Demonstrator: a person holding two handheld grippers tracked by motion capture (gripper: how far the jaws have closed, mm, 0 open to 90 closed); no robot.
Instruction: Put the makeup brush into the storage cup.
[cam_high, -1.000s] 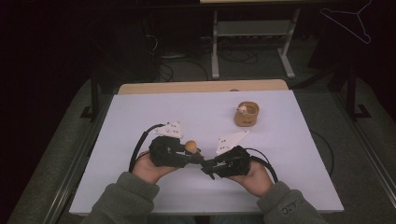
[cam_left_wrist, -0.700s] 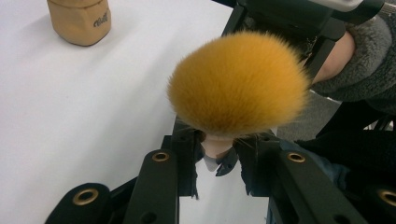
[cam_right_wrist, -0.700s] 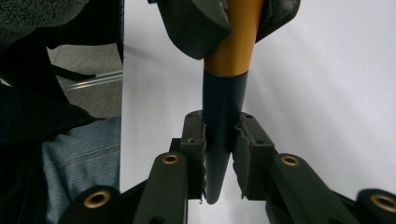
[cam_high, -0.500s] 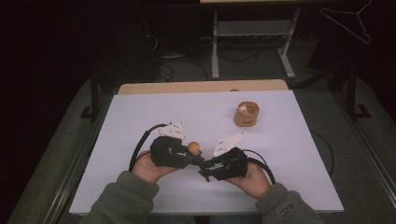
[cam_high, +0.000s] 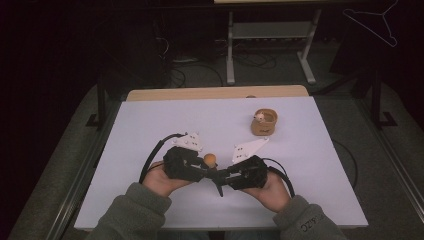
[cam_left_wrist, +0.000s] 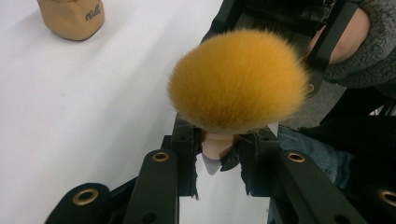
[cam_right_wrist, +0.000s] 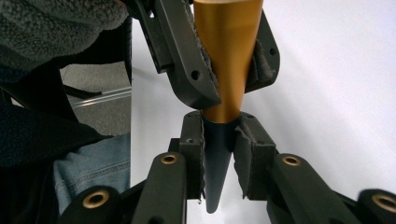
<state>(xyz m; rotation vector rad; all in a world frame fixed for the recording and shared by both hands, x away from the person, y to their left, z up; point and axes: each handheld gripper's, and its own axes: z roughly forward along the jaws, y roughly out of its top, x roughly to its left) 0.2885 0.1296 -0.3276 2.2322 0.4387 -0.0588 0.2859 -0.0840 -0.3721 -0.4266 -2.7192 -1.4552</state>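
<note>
Orange bristles (cam_left_wrist: 237, 79) hide the brush's handle (cam_right_wrist: 227, 60).

Held a makeup brush (cam_high: 212, 165) level above the white table's near middle, clamped between the two grippers. Showed a rounded, fluffy orange-yellow head (cam_left_wrist: 238, 79) (bristles fanned out into a dome, undisturbed) over a pale neck, then a glossy gold tapering ferrule (cam_right_wrist: 228, 56) and a dark slate handle (cam_right_wrist: 217, 163) narrowing to a blunt tip. Stayed off the tabletop, head end pinched at the left, dark handle end pinched at the right, well apart from the tan pouch at the far right.
</note>
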